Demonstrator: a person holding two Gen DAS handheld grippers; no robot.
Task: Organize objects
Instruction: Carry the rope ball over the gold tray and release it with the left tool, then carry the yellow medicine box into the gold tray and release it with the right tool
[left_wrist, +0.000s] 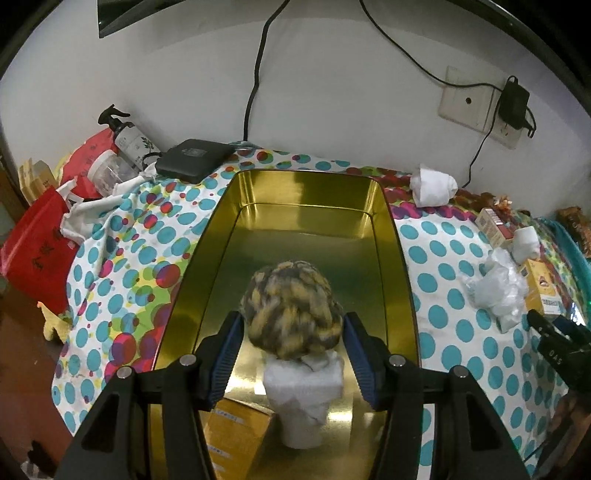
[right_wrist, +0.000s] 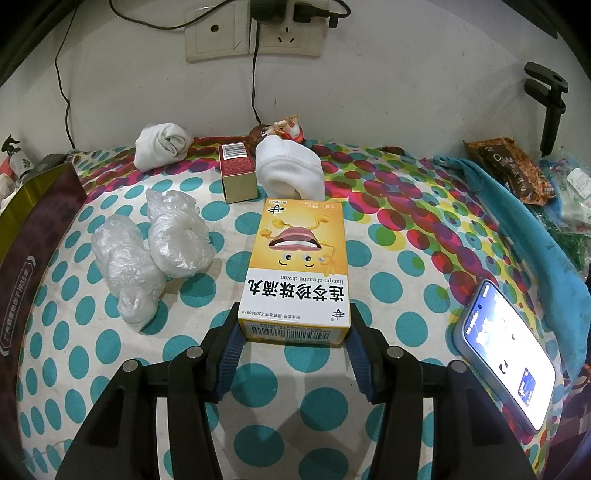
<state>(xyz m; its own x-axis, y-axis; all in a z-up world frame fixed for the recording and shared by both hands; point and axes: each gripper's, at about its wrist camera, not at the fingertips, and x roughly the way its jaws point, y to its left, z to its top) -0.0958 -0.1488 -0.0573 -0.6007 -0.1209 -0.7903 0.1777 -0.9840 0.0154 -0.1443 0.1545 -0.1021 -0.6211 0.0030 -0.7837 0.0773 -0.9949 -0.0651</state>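
A gold metal tin (left_wrist: 384, 221) lies open on the dotted cloth. My left gripper (left_wrist: 291, 328) is over it, its blue pads on both sides of a brown and yellow rolled sock (left_wrist: 291, 306). Whether the pads press the sock is unclear. Below lie a white rolled sock (left_wrist: 303, 398) and a yellow box (left_wrist: 236, 424) in the tin. My right gripper (right_wrist: 293, 325) has its pads against the near end of a yellow medicine box (right_wrist: 295, 258) lying on the cloth.
On the cloth lie two white rolled socks (right_wrist: 162, 146) (right_wrist: 290, 170), a red and gold box (right_wrist: 238, 171), crumpled plastic (right_wrist: 151, 247) and a lit phone (right_wrist: 506, 350). A blue towel (right_wrist: 517, 236) lies right. A black box (left_wrist: 194, 158), bottle and red bag sit left.
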